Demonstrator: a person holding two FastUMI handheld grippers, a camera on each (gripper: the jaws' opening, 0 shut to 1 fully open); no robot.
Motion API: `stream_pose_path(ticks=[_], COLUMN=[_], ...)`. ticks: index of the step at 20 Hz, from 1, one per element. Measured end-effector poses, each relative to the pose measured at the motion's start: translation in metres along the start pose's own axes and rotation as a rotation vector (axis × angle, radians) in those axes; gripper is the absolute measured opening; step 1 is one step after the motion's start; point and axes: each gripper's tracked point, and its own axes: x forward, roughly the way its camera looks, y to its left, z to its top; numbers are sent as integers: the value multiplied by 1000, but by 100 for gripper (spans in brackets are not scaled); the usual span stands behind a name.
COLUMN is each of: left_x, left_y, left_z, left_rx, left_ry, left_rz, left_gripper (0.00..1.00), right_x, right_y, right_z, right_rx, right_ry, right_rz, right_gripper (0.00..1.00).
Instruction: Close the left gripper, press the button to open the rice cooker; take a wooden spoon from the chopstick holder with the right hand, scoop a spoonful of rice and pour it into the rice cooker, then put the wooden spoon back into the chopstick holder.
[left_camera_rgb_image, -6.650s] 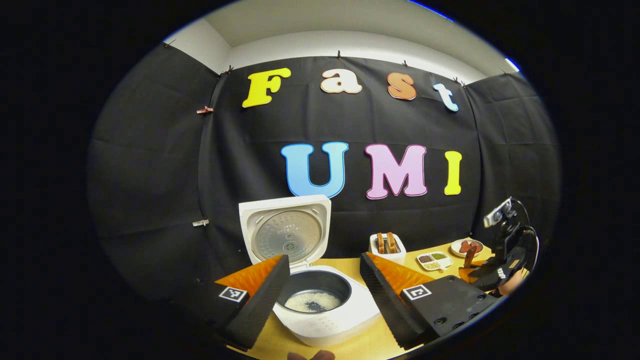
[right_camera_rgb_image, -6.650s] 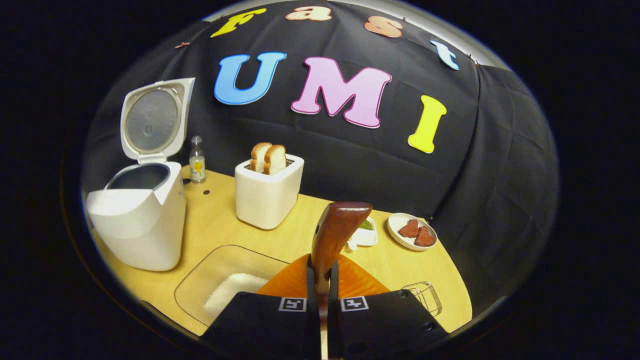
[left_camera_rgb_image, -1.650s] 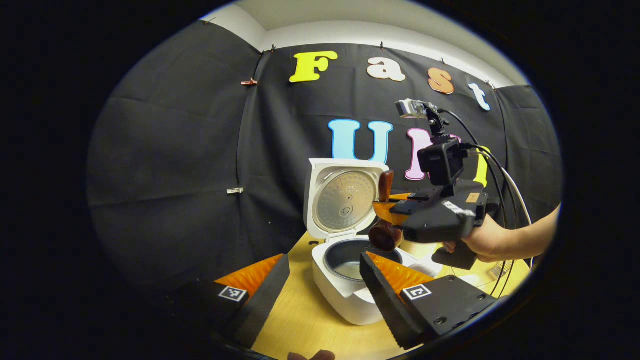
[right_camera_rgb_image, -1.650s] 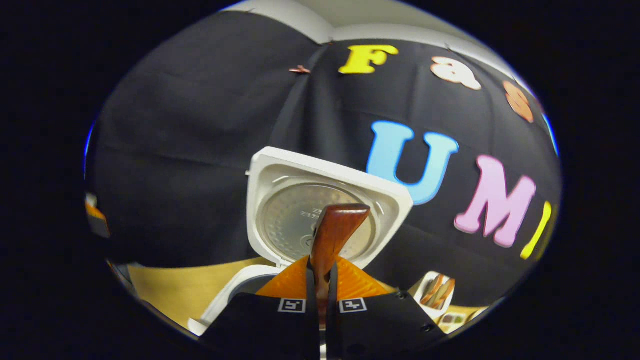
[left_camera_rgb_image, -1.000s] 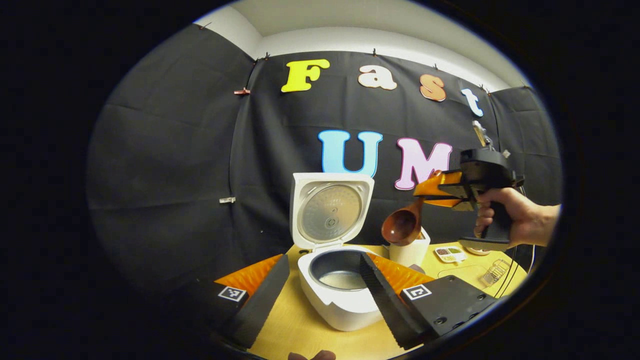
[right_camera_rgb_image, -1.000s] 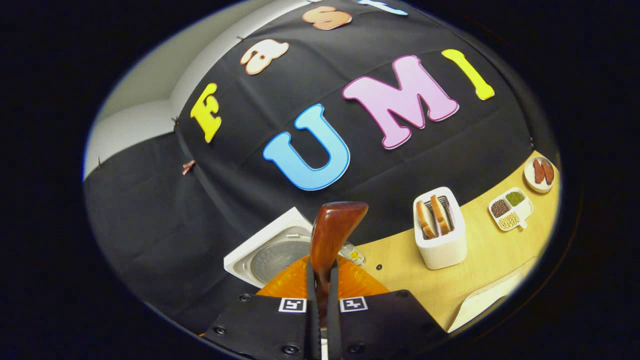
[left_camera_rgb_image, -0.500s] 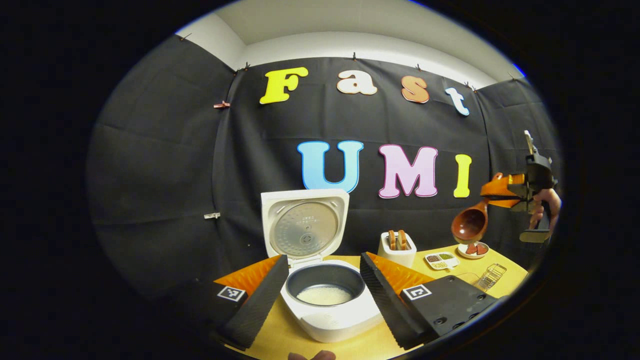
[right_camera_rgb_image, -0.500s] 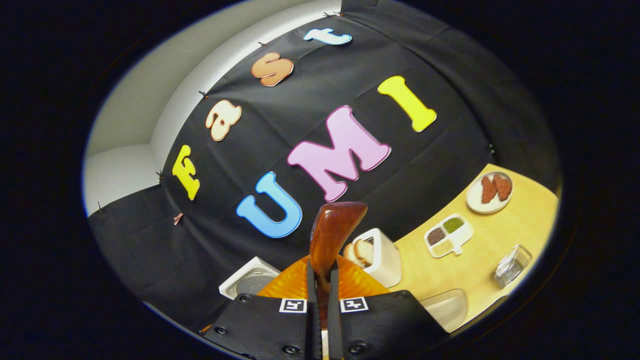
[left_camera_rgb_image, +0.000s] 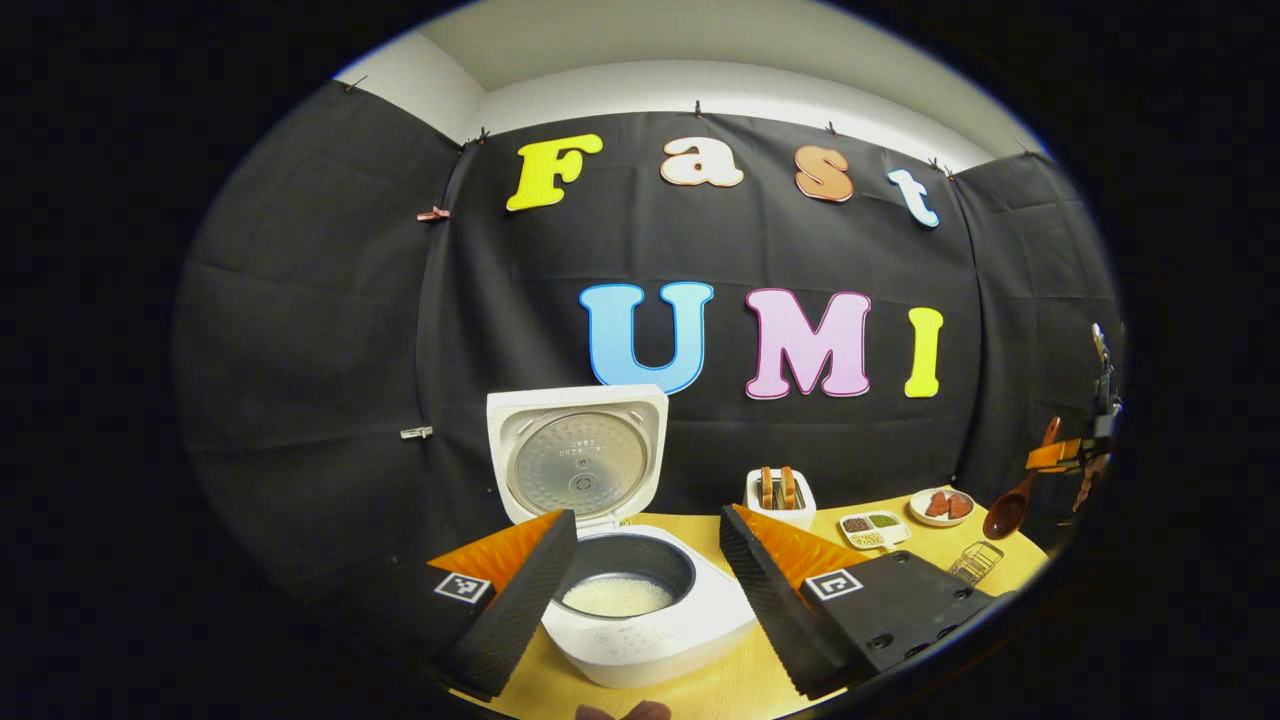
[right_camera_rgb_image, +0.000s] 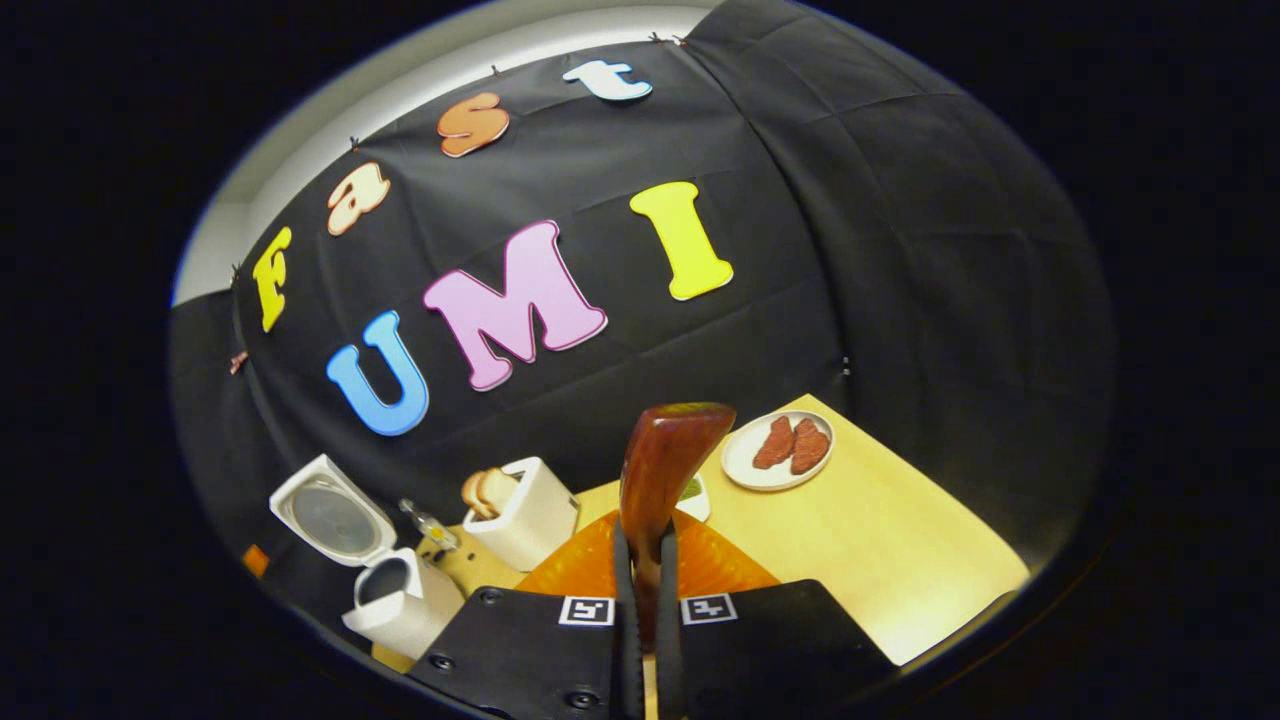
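At the bottom centre of the right gripper view, the right gripper (right_camera_rgb_image: 640, 600) is seen pinched on the handle of the spoon (right_camera_rgb_image: 665, 470), which rises between its fingers toward mid-frame. In the left gripper view the same spoon (left_camera_rgb_image: 1008, 512) is seen at the far right edge, bowl hanging down above the wire holder (left_camera_rgb_image: 976, 562) on the desk (left_camera_rgb_image: 720, 690). The left gripper (left_camera_rgb_image: 640, 590) is held with its fingers spread at the bottom of its view, either side of the cooker (left_camera_rgb_image: 640, 625), whose lid is up and whose pot shows rice. The step in hand is judged to be the return of the spoon. For the next move, the spoon must be brought upright over the holder, lowered bowl first into it, and released only once it is seated, lest the light holder be tipped.
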Motion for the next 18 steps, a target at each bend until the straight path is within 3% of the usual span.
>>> stream_pose_path(ticks=[5,9,13,18], left_x=[0,2,17,47], left_y=[-13,-18,-25,3], left_z=[10,24,27,50], left_rx=[29,29,-32,-8], left_ry=[2,-28,-28,-79], left_rz=[34,33,1,65], left_gripper=[98,98,98,97], right_x=[32,50,60,55], right_y=[-39,-49,-53,-64], right_z=[-39,-71,-104,-102], right_rx=[-97,-86,-41,-9], right_ry=[73,123,198,187], right_rz=[-29,-29,-36,-92], right_gripper=[10,10,11,20])
